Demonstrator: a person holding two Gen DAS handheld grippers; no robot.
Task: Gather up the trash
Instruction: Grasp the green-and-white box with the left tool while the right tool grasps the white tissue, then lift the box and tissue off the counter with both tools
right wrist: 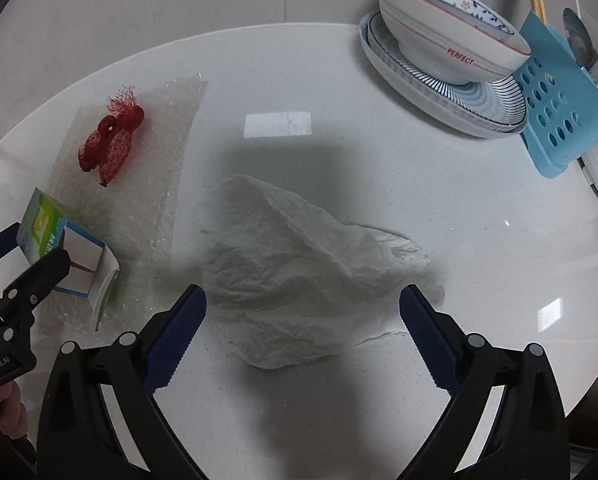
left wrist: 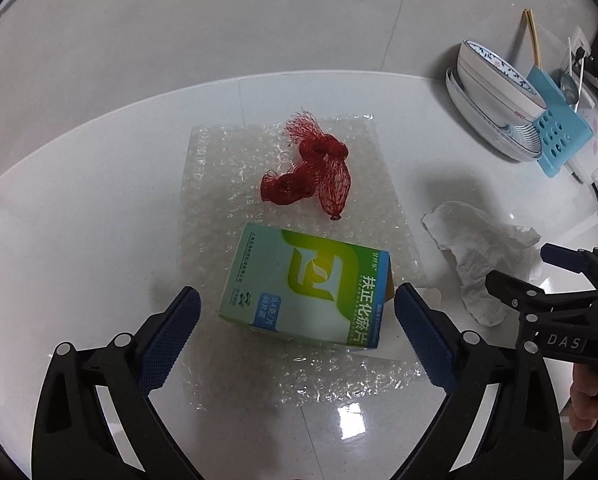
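Altogether four pieces of trash lie on the white surface: one sheet of bubble wrap, one red mesh net bag, one small medicine box and one crumpled white tissue. Furthest left is the bubble wrap, flat on the surface, with the net bag lying on its far part and the box standing on its near part, one end flap open. To the right of the wrap, apart from it, lies the tissue. Further right, at the back, two stacked bowls sit on stacked plates, beside a blue perforated holder with chopsticks and one spoon. The left hand-held gripper hangs low over the wrap, its jaws spread wide on either side of the box without touching it. The right hand-held gripper is likewise spread wide, its fingers straddling the near part of the tissue, pinching nothing.
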